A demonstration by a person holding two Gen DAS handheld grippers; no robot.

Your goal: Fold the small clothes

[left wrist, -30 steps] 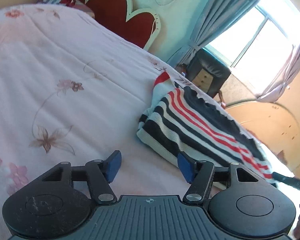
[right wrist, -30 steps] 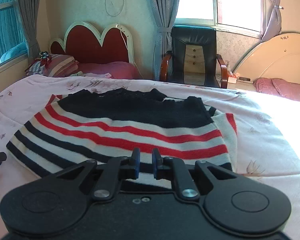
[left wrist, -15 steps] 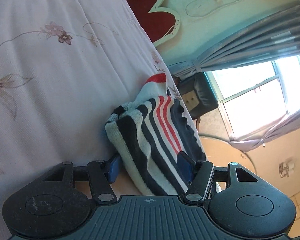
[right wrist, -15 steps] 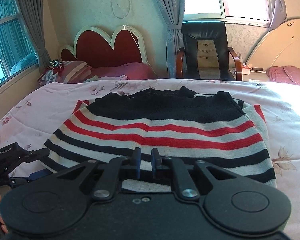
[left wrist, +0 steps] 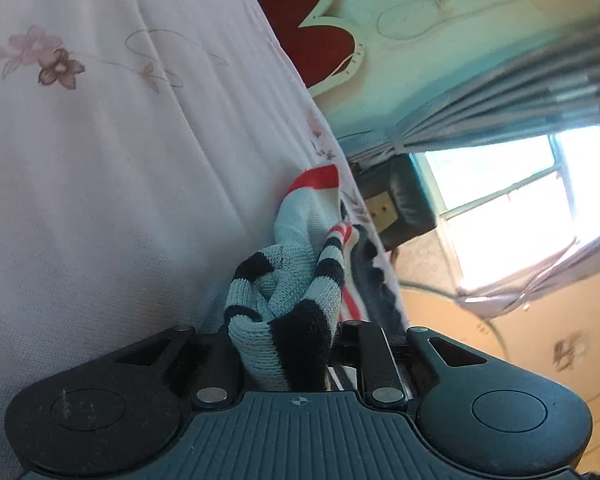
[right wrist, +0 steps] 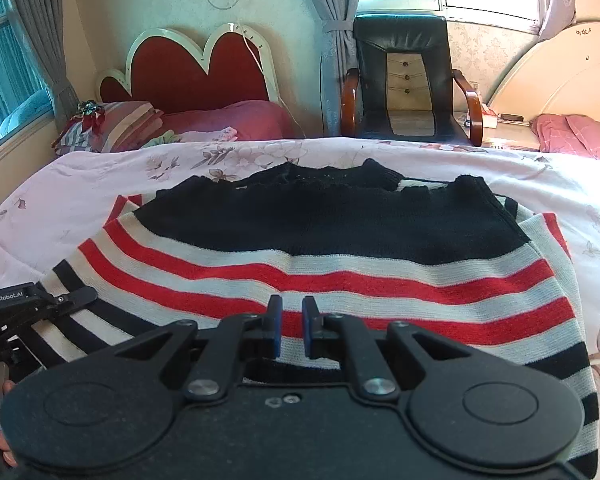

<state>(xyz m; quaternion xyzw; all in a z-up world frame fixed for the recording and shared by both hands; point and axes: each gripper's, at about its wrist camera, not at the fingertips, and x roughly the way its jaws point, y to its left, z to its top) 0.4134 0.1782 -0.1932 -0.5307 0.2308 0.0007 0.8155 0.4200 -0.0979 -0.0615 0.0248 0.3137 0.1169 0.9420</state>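
Pinching the striped sweater (left wrist: 284,320) corner with left gripper (left wrist: 281,334), jaws just closing on bunched knit (for folding over); keeping right gripper (right wrist: 289,326) nearly shut, empty, hovering over hem.

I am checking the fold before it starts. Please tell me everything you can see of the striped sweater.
The striped sweater is a knit with a black upper part and red, white and black stripes below. It lies spread flat on the flowered bedsheet. Its near corner is bunched and pinched in the left gripper, whose jaws have just been closing on it. The right gripper is shut above the lower stripes; contact cannot be told.
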